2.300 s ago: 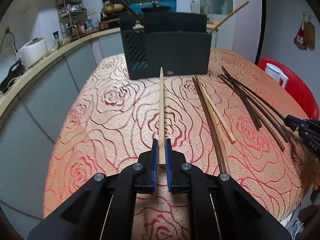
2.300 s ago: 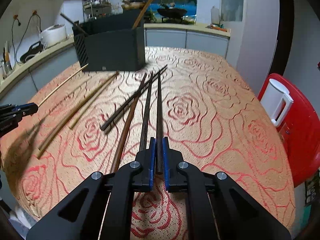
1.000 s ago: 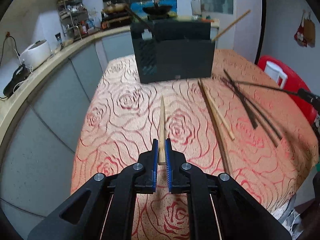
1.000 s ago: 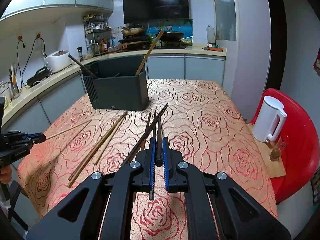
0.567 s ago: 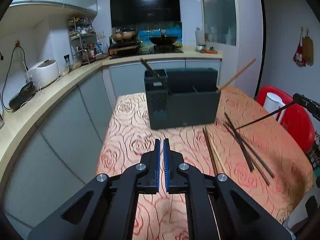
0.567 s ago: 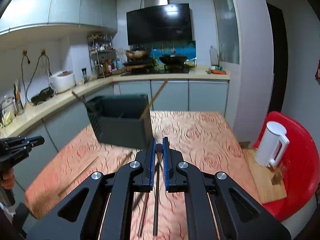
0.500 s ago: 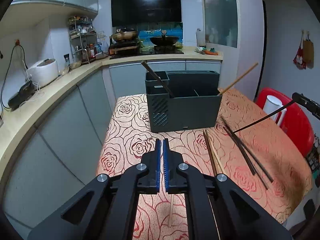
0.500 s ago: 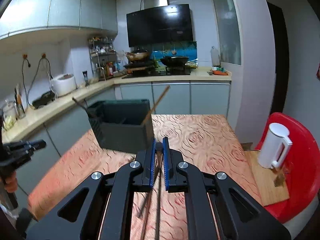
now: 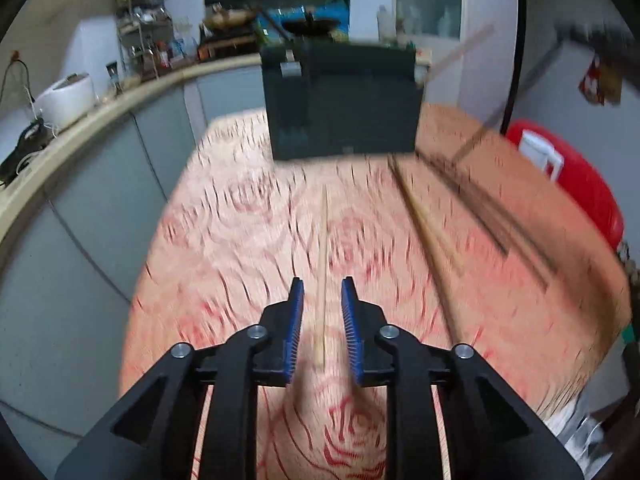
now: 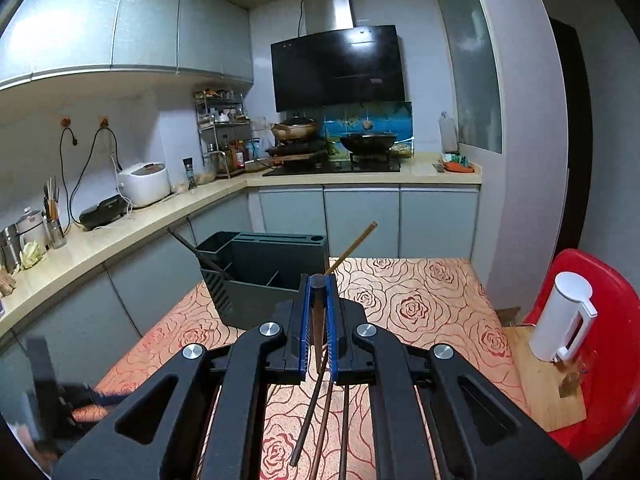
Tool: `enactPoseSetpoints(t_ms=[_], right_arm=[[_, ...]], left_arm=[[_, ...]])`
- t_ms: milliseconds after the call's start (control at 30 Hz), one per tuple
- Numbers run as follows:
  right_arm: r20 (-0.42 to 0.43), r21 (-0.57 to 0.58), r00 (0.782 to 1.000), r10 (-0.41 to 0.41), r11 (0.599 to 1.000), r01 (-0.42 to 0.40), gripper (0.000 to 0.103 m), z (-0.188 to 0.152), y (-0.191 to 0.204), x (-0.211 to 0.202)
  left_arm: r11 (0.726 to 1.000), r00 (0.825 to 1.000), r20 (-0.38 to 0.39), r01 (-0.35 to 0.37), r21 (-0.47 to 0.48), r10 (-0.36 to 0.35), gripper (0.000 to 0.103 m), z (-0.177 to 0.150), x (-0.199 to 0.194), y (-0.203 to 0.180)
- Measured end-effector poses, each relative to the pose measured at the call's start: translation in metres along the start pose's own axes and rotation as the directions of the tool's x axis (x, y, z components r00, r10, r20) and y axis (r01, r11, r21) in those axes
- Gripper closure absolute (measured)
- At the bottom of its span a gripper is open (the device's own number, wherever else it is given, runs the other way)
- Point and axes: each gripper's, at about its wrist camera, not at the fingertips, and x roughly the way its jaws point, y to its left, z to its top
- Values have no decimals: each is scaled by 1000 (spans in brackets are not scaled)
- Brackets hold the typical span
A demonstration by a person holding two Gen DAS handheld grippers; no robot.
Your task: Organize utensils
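Observation:
In the blurred left wrist view my left gripper (image 9: pixel 322 288) is open just above the rose tablecloth, its jaws either side of a light wooden chopstick (image 9: pixel 323 248) that lies on the cloth. The dark utensil holder (image 9: pixel 342 104) stands at the table's far end. In the right wrist view my right gripper (image 10: pixel 319 282) is shut on a dark chopstick (image 10: pixel 318 328), held high above the table and pointing down. The holder (image 10: pixel 264 272) has a brown chopstick (image 10: pixel 354 246) and a dark one (image 10: pixel 192 250) leaning in it.
Brown chopsticks (image 9: pixel 424 224) and dark chopsticks (image 9: pixel 480 208) lie on the cloth right of the left gripper; more lie under the right gripper (image 10: pixel 344 420). A red chair with a white jug (image 10: pixel 562 320) stands to the right. Kitchen counters run along the left and back.
My left gripper has dropped back to the table and opened, and the light chopstick now lies between its jaws. My right gripper has risen a little higher with the dark chopstick.

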Motion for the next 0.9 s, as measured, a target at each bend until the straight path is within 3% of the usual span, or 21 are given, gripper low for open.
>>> enactPoseSetpoints(t_ms=[133, 233, 267, 300, 333, 400, 667, 900], right_arm=[[9, -7, 1000, 2, 1000, -2, 95, 4, 3, -3], [15, -8, 1000, 5, 1000, -5, 95, 5, 4, -4], [16, -7, 1000, 7, 1000, -6, 95, 5, 4, -5], [17, -5, 1000, 8, 1000, -8, 95, 5, 4, -5], [17, -5, 1000, 8, 1000, -8, 95, 5, 4, -5], [17, -4, 1000, 9, 1000, -9, 95, 5, 4, -5], [28, 0, 999, 15, 1000, -15, 95, 5, 5, -7], [42, -6, 999, 28, 1000, -28, 95, 13, 10, -9]], left_arm=[[1000, 998, -66, -25, 16, 26, 77, -22, 20, -4], [998, 997, -56, -54, 38, 56, 77, -27, 22, -6], [998, 997, -58, -52, 39, 54, 79, -27, 22, -7], [999, 997, -60, -40, 32, 42, 91, -26, 23, -5], [999, 997, -64, -35, 27, 37, 96, -26, 24, -4], [999, 997, -65, -43, 28, 44, 96, -24, 23, -3], [997, 996, 47, -73, 26, 72, 96, 7, -21, 11], [997, 984, 163, -77, 25, 72, 96, 45, -54, 15]])
